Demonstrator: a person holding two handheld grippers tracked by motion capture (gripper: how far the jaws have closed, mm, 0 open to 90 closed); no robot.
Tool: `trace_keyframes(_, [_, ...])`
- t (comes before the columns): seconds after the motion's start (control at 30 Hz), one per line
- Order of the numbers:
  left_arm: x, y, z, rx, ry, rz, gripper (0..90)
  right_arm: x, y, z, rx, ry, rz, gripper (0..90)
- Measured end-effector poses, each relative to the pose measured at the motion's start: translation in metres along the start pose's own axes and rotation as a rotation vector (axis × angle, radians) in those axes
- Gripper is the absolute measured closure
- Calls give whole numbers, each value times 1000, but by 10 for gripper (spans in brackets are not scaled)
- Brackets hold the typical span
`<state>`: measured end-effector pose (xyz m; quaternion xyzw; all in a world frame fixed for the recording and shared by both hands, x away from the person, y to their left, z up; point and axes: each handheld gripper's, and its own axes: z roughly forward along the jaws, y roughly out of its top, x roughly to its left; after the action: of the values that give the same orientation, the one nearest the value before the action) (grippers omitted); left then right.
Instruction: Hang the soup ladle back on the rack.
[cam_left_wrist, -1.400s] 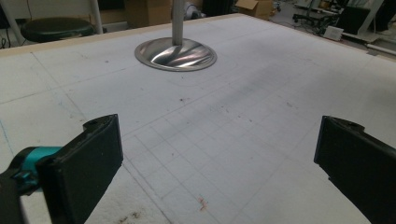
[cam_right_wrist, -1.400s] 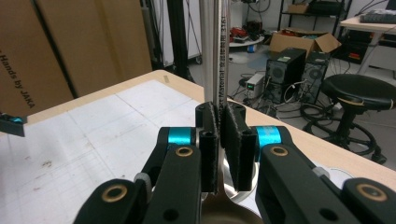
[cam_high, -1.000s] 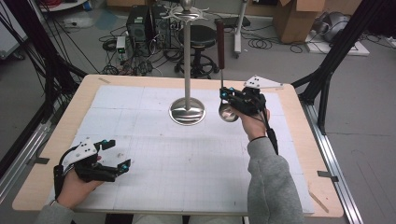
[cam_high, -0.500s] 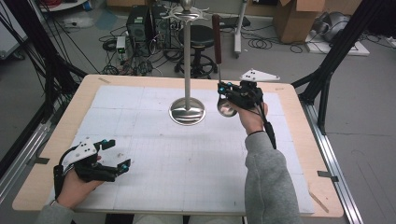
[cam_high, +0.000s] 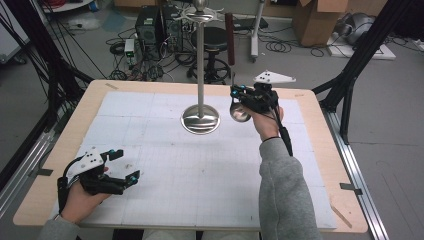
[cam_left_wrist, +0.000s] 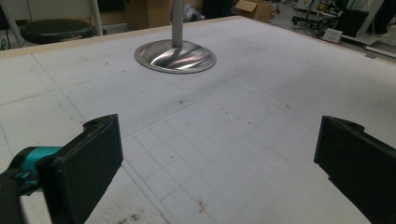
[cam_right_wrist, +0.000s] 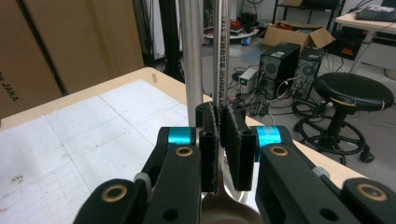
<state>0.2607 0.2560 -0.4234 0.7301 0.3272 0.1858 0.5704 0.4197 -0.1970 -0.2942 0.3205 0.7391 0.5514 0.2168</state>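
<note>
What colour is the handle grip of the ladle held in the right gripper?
Dark reddish brown on the ladle handle's upper end, clearest in the high view.

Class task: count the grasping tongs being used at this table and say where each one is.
2. The left tongs sit open, low over the near left of the table. The right tongs are farther back on the right, shut on a ladle beside the metal stand.
</note>
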Motion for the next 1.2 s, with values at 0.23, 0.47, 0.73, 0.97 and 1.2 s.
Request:
trace_keyframes(0.23, [0, 0, 0, 0, -1, 0, 17, 1, 3, 3, 6, 11, -6, 845])
trace_keyframes(0.47, [0, 0, 0, 2, -2, 0, 17, 0, 4, 6, 9, 12, -5, 845])
trace_keyframes(0.73, [0, 0, 0, 2, -1, 0, 17, 1, 2, 11, 11, 35, -9, 845])
trace_keyframes(0.97, [0, 0, 0, 4, -2, 0, 17, 5, 2, 15, 16, 45, -24, 846])
trace_keyframes(1.2, [0, 0, 0, 7, -3, 1, 17, 7, 4, 17, 20, 44, -26, 845])
